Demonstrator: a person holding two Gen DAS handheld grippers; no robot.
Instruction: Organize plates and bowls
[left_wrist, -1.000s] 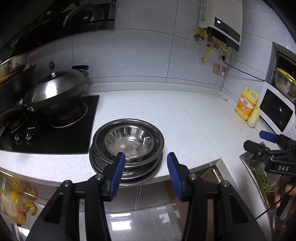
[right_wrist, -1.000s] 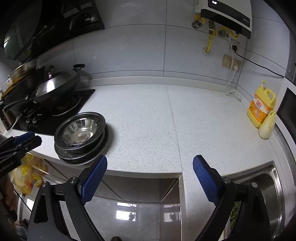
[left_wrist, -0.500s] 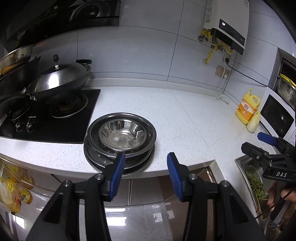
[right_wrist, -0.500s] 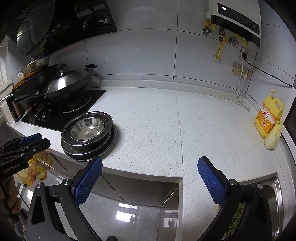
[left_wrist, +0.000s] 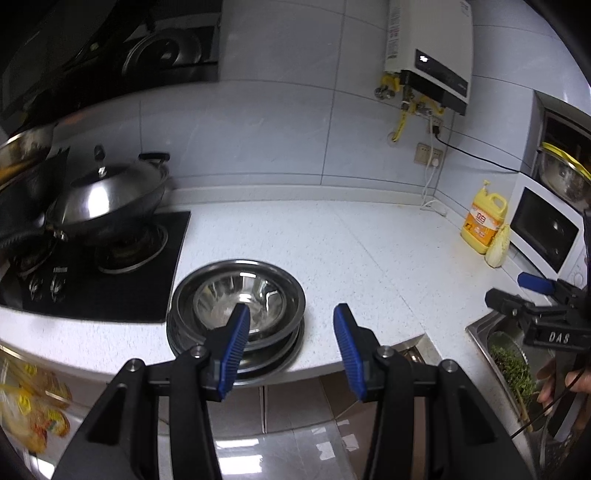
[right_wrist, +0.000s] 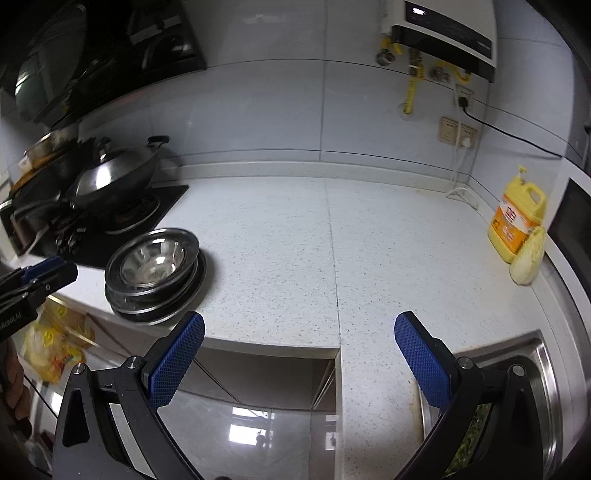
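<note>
A stack of steel plates with a steel bowl on top (left_wrist: 238, 302) sits near the front edge of the white counter (left_wrist: 332, 251), beside the hob. My left gripper (left_wrist: 291, 314) hovers just in front of and above the stack, open, with nothing between its blue pads. In the right wrist view the same stack (right_wrist: 155, 266) lies to the left. My right gripper (right_wrist: 300, 325) is open wide over the counter's edge, well right of the stack and holding nothing. Each gripper shows in the other's view: the right gripper (left_wrist: 513, 290) and the left gripper (right_wrist: 44, 273).
A lidded wok (left_wrist: 107, 199) stands on the black hob (left_wrist: 110, 288) at the left. A yellow detergent bottle (left_wrist: 482, 221) and a cabbage (left_wrist: 496, 245) stand by the microwave (left_wrist: 546, 229). A sink (right_wrist: 535, 354) with greens is at the right, and a water heater (left_wrist: 428, 48) hangs above.
The right gripper's jaws have spread a little wider and the right hand has shifted slightly. The left gripper has tilted up a touch. The stack has not moved.
</note>
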